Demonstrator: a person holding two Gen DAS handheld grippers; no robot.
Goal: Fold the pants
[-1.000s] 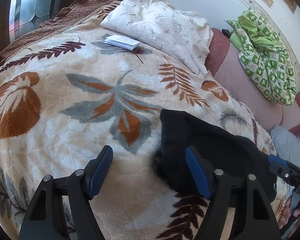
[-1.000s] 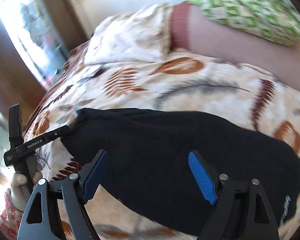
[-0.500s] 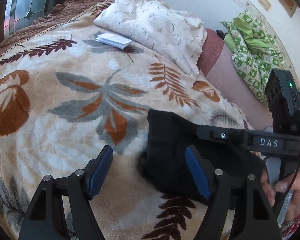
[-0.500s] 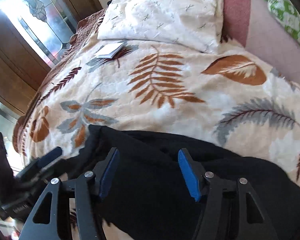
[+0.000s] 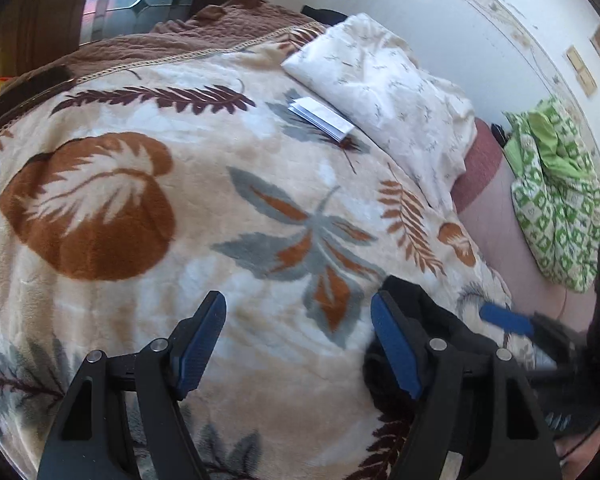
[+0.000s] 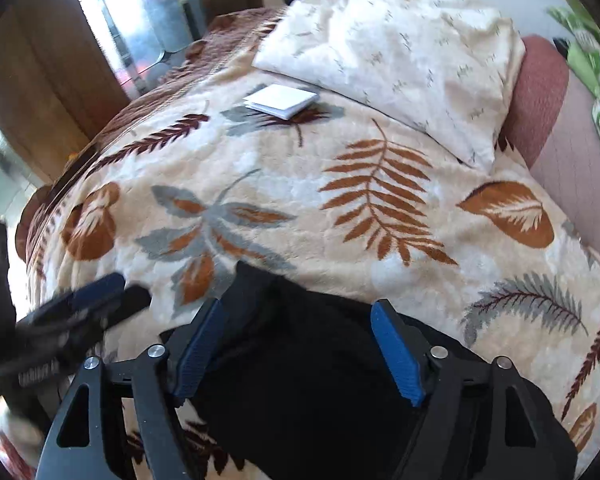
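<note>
Soft leafy blanket [image 6: 284,184] covers the whole bed, and on it, near the front edge, lie the black pants [image 6: 320,380]. They make a dark heap right under the right gripper [image 6: 296,348]. In the left view only one end of the pants [image 5: 432,312] shows, tucked behind the right-hand finger of the left gripper [image 5: 298,344].

A second ago the pants lay long and wide across the blanket. Now they look bunched and shorter, so one fold seems done. The right gripper has swung across the bed toward the left one. Its jaws have just been opening again after a short squeeze; the cloth lies below and between them, but the pads do not pinch it. It has let go. The left gripper is spread wide too, over bare blanket, holding nothing. It has slid a little sideways, off the pants.

Farther back lie a small white booklet [image 6: 282,100] and a pale pillow [image 6: 400,56]. A green checked cloth [image 5: 556,200] sits off to the right.

Next comes a fresh grab for another fold, I think.
</note>
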